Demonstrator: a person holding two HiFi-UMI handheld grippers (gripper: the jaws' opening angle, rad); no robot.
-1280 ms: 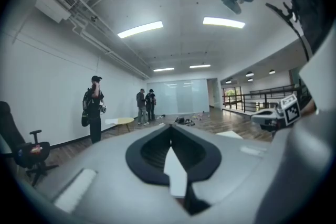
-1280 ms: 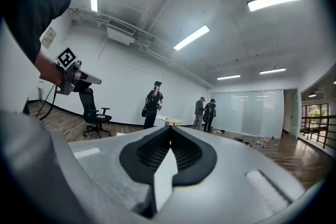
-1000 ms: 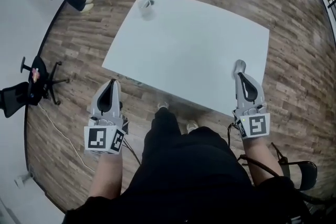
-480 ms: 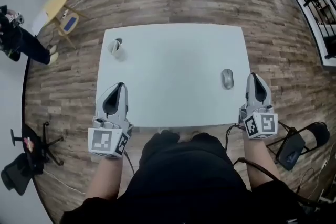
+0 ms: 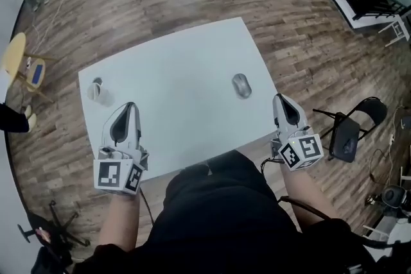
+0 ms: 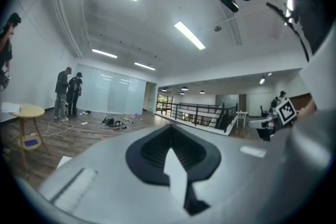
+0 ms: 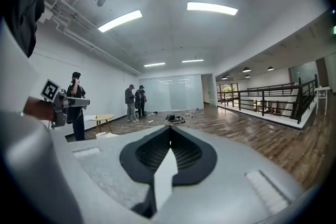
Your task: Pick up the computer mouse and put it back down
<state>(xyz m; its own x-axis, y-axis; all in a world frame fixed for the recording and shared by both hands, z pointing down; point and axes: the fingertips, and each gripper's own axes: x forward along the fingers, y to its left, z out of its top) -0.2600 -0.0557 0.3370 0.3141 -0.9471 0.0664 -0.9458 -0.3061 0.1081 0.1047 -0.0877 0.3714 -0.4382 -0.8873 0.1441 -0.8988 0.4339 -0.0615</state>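
grey plastic, two hand-held units: right gripper, jaws pressed together on nothing, held level at the near right edge of the white table, just short of the computer mouse that lies flat and untouched on the top, likely stationed there for a short reach forward once the jaws part; left gripper, likewise closed and empty, over the near left of the table, probably idle as one hand suffices. one container: a small pale cup upright by the left edge, well apart from the mouse, contents too small to make out.
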